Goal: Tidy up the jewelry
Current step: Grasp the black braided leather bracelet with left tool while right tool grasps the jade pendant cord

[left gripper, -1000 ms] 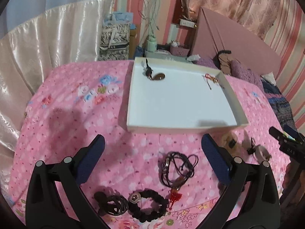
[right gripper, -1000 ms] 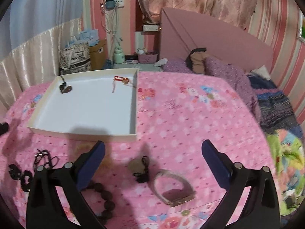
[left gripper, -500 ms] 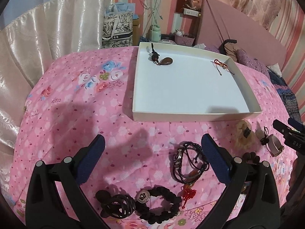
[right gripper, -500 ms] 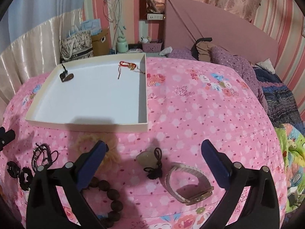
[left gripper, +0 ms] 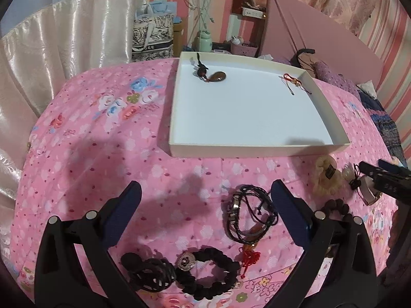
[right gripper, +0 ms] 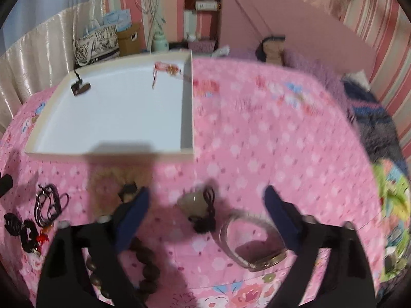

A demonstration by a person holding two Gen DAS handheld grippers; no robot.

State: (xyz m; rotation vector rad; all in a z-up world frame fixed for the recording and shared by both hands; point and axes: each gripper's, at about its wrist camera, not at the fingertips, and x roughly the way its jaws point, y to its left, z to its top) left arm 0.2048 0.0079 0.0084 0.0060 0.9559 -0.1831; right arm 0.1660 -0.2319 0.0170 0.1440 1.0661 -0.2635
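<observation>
- Right gripper (right gripper: pixel 205 205) is seen over the near row of jewelry; jaws have just been closing but are wide apart, pads pressing on nothing. A pale stone pendant (right gripper: pixel 191 201) w/ black cord and a watch (right gripper: pixel 253 243) lie on the quilt between the fingers.
- Left gripper (left gripper: pixel 205 197) is held fully spread, empty, above a black cord bracelet (left gripper: pixel 250 215).
- White tray (left gripper: pixel 257 151) sits farther back; a brown pendant (left gripper: pixel 217 76) far left and a red cord charm (left gripper: pixel 292 79) far right are already in it.
- Step judged: pick approach, prob. the pale pendant or watch.
- Next: lowering needed, jaws centred on one piece, cord not snagged.
</observation>
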